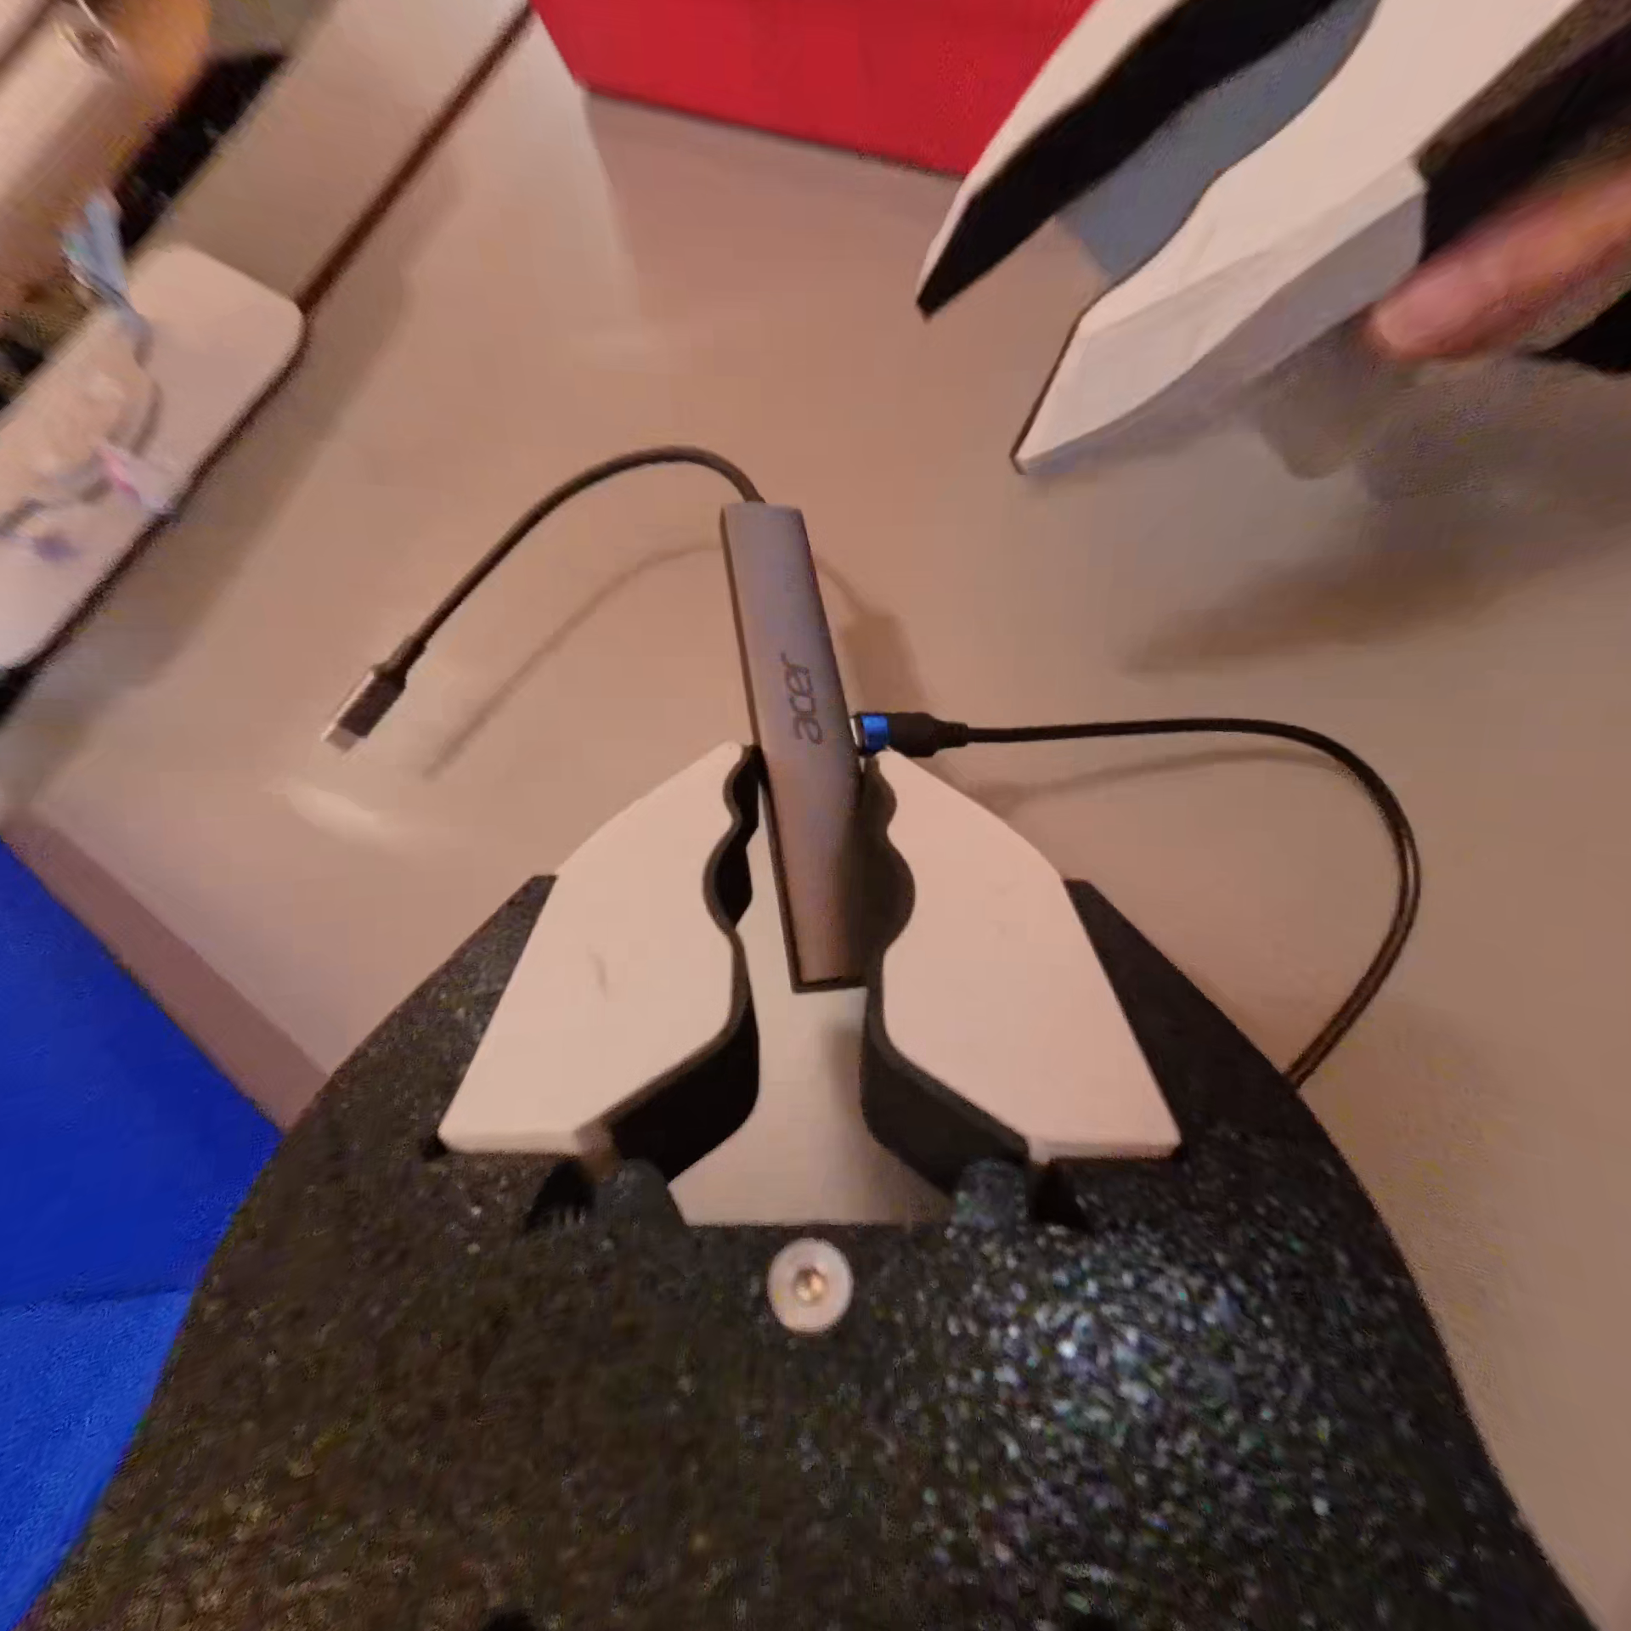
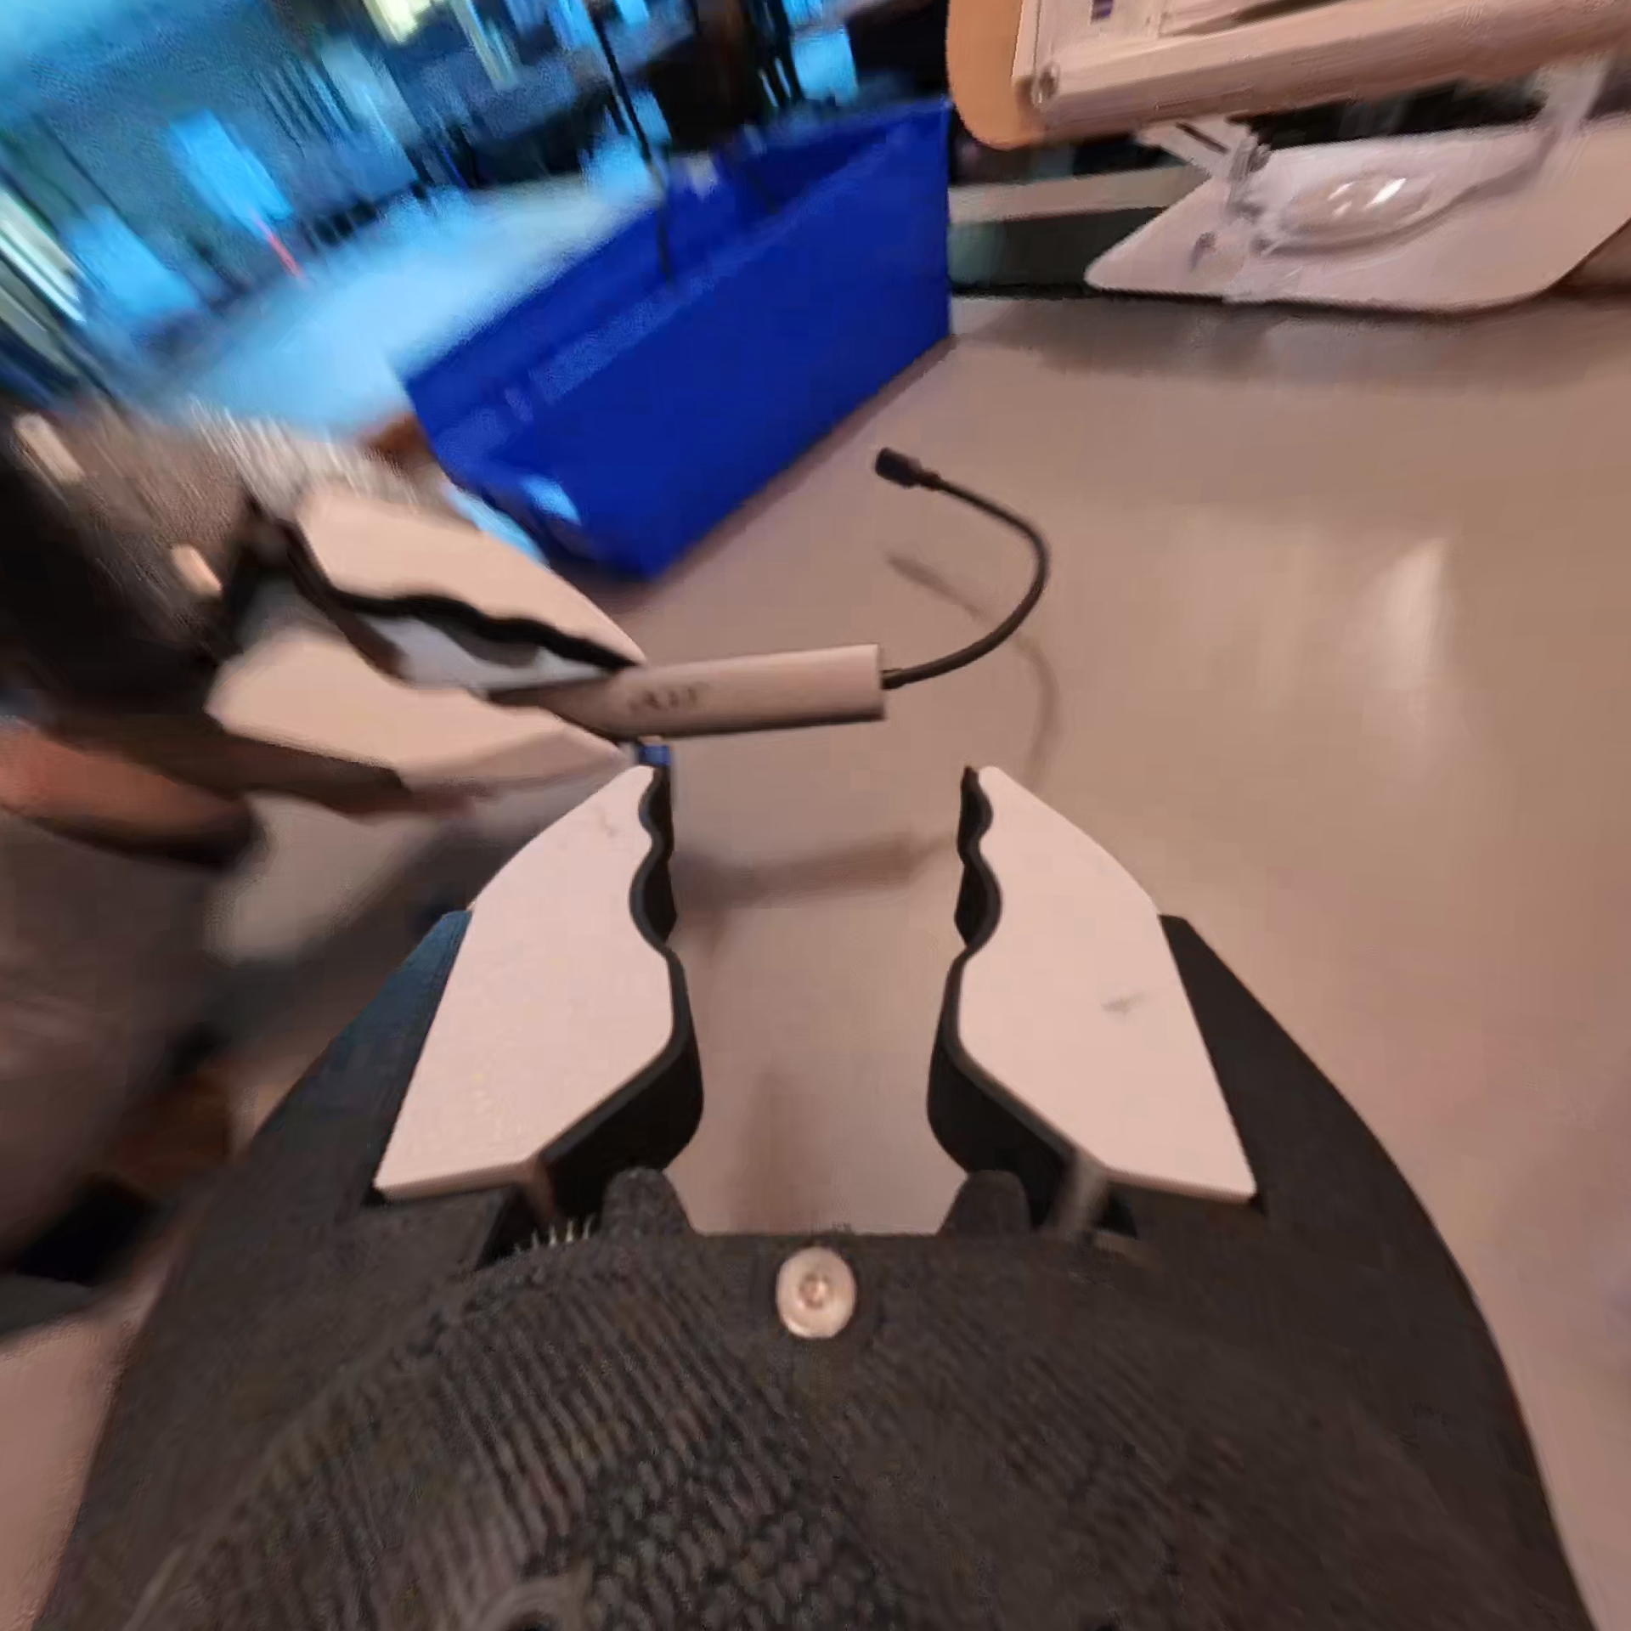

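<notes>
The left tool (image 1: 807,768), with white fingers and black wavy pads, is clamped on the near end of a slim grey metal USB hub (image 1: 794,706), which juts forward toward 12 o'clock above the pale beige counter (image 1: 1103,794). From the hub's far end a short black cable (image 1: 494,574) curls round to 10 o'clock and ends in a small metal plug (image 1: 366,697) hanging free. At 3 o'clock of the hub, a blue-ringed connector (image 1: 874,731) sits in its side port, and its thin black cord (image 1: 1324,794) loops off to the right and back toward 5 o'clock. The right tool (image 1: 971,379) hangs at 1 o'clock, apart from the hub.

In the right wrist view, the right tool (image 2: 816,777) has its fingers spread wide with nothing between them, just below the hub (image 2: 750,697), which crosses at 12 o'clock. A blue plastic bin (image 2: 706,379) stands on the counter at 11 o'clock. A red box (image 1: 794,71) shows at 12 o'clock in the left wrist view.
</notes>
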The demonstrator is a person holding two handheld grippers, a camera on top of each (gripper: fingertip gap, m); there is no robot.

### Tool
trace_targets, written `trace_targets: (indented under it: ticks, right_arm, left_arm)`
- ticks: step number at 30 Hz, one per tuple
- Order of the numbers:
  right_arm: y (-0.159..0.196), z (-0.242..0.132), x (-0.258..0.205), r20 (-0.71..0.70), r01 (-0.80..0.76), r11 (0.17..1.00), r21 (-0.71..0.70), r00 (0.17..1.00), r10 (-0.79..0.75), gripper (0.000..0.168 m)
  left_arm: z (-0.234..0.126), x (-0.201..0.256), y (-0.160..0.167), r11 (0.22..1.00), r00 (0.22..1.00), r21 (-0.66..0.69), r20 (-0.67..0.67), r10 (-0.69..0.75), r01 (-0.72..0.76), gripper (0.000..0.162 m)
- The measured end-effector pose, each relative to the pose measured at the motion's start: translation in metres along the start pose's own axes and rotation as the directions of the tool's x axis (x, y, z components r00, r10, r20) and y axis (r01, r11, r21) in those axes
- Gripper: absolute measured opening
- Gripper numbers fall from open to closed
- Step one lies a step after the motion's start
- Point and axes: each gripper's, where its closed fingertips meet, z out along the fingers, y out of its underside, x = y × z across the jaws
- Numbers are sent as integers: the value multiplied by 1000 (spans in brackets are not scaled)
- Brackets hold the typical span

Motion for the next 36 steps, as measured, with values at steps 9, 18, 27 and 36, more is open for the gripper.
trace_targets:
  ticks: [9, 18, 27, 36]
  right_arm:
    - [-45, 7, -19, 514, -644, 751, 145, 698, 499, 28]
    - [-71, -15, -19, 739, -874, 468, 129, 399, 543, 10]
    - [-56, -5, -30, 684, -873, 487, 26, 371, 628, 9]
    - [-58, -8, -33, 687, -861, 509, -12, 363, 630, 9]
  left_arm:
    - [-25, 7, -52, 928, 999, 370, -3, 53, -48, 22]
    - [-44, 2, -68, 738, 990, 660, 110, 88, -138, 42]
    - [-47, 11, -70, 718, 977, 662, 152, 150, -214, 25]
    - [-39, 7, -57, 737, 967, 628, 186, 172, -252, 23]
